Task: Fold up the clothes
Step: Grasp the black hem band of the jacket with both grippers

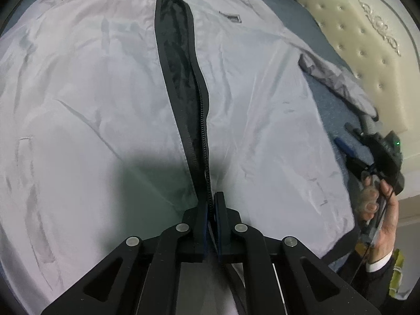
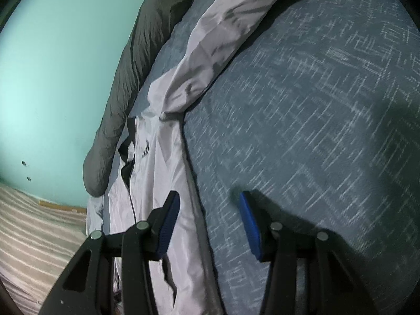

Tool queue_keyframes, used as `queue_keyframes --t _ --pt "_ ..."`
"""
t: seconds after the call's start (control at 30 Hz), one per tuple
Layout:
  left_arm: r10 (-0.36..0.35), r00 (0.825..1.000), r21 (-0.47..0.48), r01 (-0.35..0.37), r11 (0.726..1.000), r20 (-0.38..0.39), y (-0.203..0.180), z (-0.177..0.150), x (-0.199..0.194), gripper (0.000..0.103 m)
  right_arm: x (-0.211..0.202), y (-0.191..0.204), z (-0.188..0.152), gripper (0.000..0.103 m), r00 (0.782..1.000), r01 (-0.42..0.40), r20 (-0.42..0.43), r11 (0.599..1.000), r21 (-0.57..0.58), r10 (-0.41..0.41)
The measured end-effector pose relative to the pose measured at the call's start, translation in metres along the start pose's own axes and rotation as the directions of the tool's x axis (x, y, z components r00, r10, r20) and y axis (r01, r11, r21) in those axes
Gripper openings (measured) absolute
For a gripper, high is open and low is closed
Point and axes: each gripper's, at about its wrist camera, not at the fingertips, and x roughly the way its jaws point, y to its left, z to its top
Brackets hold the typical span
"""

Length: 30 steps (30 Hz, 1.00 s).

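A pale lilac-grey zip jacket (image 1: pixel 99 92) lies front up on a blue bed cover (image 1: pixel 328 105), its black zipper (image 1: pixel 202 120) partly open. My left gripper (image 1: pixel 212 202) is shut on the jacket's zipper edge near the hem. My right gripper (image 2: pixel 210 210) is open and empty, hovering at the jacket's side edge (image 2: pixel 168 173) with one finger over the jacket and one over the cover. It also shows in the left wrist view (image 1: pixel 367 147), beside the jacket's right side. The jacket's right sleeve (image 2: pixel 225 26) stretches out across the cover.
A dark olive garment (image 2: pixel 123 78) lies along the bed's far edge by a green wall (image 2: pixel 52 78). A cream tufted headboard (image 1: pixel 367 42) stands at the right. Striped flooring (image 2: pixel 31 225) shows beyond the bed. The blue bed cover (image 2: pixel 315 131) spreads right of the jacket.
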Motion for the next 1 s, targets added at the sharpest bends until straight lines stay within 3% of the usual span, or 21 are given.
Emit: queue_keyframes --t 0.13,0.27,0.57,0.77,1.0 --pt "-0.004 1.0 -0.017 0.004 1.0 0.02 0.009 -0.007 -0.031 0.008 -0.003 0.012 -0.009 0.048 0.999 0.005 -0.048 1.0 0.005 -0.005" --pt "0.011 0.999 -0.043 -0.009 0.999 0.048 0.039 -0.024 -0.076 0.021 -0.013 0.029 -0.022 0.049 0.991 0.065 -0.107 0.994 -0.082 -0.074" --pt "0.066 0.997 -0.163 -0.059 0.985 0.039 0.128 -0.083 -0.136 0.03 -0.046 0.037 -0.061 0.056 0.937 0.16 -0.269 0.957 -0.24 -0.224" --pt "0.062 0.998 -0.21 -0.057 0.976 0.018 0.163 -0.114 -0.147 0.032 -0.052 0.032 -0.087 0.056 0.914 0.164 -0.33 0.959 -0.232 -0.236" --pt "0.003 1.0 -0.235 -0.002 0.972 0.006 0.177 -0.133 -0.144 0.032 -0.039 0.025 -0.111 0.056 0.895 0.166 -0.38 0.964 -0.207 -0.236"
